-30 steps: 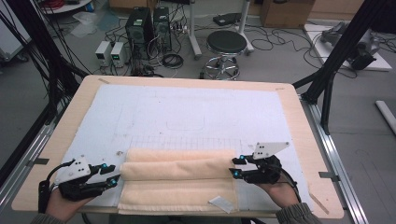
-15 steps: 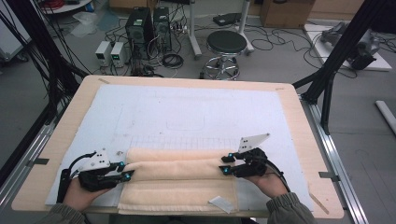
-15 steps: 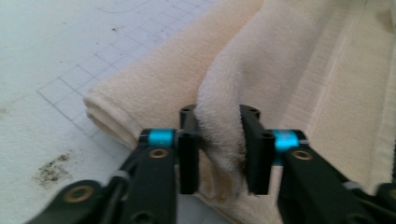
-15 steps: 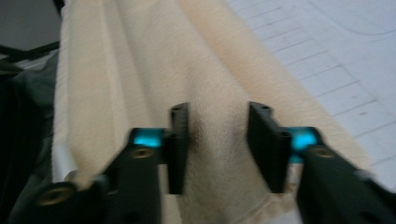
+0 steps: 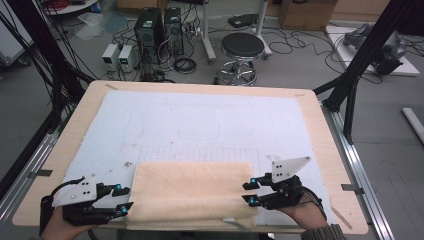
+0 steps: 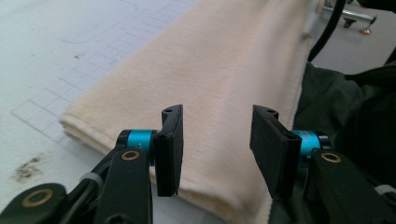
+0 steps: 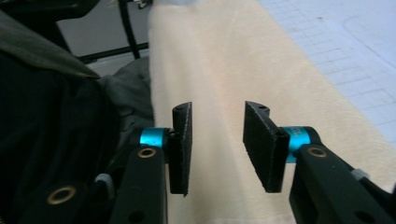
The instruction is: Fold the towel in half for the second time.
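Observation:
A cream towel [image 5: 192, 192] lies folded flat along the near edge of the table, on the white gridded mat [image 5: 200, 115]. My left gripper [image 5: 122, 198] is open at the towel's left end, its jaws pointing right. In the left gripper view the towel [image 6: 224, 60] runs away from the left gripper [image 6: 217, 140], with only the towel's near corner behind the gap. My right gripper [image 5: 248, 192] is open at the towel's right end, pointing left. In the right gripper view the right gripper [image 7: 217, 140] hovers over the towel [image 7: 224, 56] with nothing held.
The wooden table rim [image 5: 325, 150] frames the mat. Black frame posts [image 5: 360, 65] stand at the right and left. A stool [image 5: 242, 47], computers and cables are on the floor beyond. The person's dark clothing [image 6: 355, 102] is close behind the near edge.
Both grippers moved in to the towel's raised fold, drew it toward the near edge and opened. The towel now lies as one flat layer instead of a narrow strip over a wider one.

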Demonstrator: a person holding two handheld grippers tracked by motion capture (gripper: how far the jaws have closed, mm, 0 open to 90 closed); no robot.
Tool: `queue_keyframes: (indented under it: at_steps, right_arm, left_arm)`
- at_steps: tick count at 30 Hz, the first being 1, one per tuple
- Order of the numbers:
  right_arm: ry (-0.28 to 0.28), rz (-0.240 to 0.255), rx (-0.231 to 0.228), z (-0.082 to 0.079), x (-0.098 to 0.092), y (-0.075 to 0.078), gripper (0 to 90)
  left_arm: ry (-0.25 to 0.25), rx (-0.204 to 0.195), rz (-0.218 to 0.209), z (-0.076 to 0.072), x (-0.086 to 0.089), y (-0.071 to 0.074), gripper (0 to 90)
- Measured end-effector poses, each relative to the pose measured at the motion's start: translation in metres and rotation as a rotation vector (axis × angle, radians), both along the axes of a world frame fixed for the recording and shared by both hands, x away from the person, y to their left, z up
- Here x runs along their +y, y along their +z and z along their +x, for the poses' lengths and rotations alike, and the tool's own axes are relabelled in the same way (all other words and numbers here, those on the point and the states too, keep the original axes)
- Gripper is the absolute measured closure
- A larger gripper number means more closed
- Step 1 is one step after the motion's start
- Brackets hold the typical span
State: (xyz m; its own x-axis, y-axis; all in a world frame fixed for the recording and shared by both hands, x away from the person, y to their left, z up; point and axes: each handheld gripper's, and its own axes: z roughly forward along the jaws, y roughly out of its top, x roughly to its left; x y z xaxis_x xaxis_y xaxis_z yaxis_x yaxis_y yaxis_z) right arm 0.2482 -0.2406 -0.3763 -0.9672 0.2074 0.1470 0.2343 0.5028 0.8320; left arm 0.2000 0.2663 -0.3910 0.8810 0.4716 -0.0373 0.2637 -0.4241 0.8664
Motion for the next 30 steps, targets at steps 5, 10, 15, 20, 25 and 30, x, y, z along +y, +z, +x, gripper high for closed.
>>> queue_keyframes:
  at_steps: [5,10,15,20,25,30]
  right_arm:
    - [-0.097,-0.056,-0.025,0.022,0.006,-0.011,54.6]
    - [-0.205,-0.108,-0.054,0.049,0.01,-0.022,44.9]
    - [-0.284,-0.148,-0.027,0.074,0.01,-0.036,36.2]
    - [-0.286,-0.167,0.019,0.086,0.012,-0.048,31.9]
    - [-0.254,-0.166,0.048,0.089,0.014,-0.054,38.4]
    - [-0.217,-0.141,0.087,0.088,0.014,-0.062,52.3]
  left_arm:
    - [0.064,-0.013,0.024,0.02,-0.006,-0.009,49.5]
    - [0.17,-0.011,0.043,0.052,-0.007,-0.019,44.4]
    - [0.204,0.025,0.074,0.078,-0.014,-0.03,38.8]
    - [0.211,0.057,0.097,0.095,-0.02,-0.039,35.9]
    - [0.206,0.125,0.081,0.104,-0.019,-0.047,34.5]
    - [0.188,0.194,0.043,0.105,-0.017,-0.052,48.4]
